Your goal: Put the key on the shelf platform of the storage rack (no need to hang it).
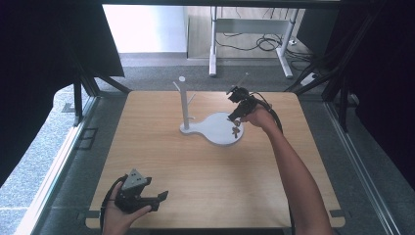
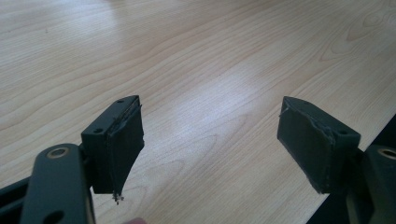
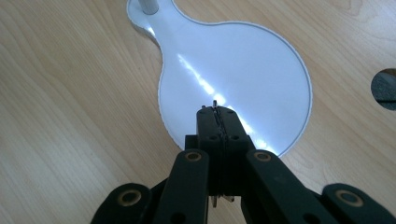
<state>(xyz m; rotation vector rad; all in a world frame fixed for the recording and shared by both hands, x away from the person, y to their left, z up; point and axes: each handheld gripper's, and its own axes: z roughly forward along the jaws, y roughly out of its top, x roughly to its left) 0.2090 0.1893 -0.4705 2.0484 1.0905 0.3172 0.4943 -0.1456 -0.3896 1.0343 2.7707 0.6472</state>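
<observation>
At six o'clock on the table [image 1: 205, 186] we hold our left gripper [image 1: 157, 199] with jaws wide apart, nothing between them. Farther off, toward one o'clock, our right gripper [image 1: 236, 119] hangs over the white stand [image 1: 215, 128], jaws pinched shut on a bunch of keys [image 1: 236, 130] dangling above the stand's round base.

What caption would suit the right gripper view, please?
Right gripper, jaws shut on keys, above the white stand base.
</observation>
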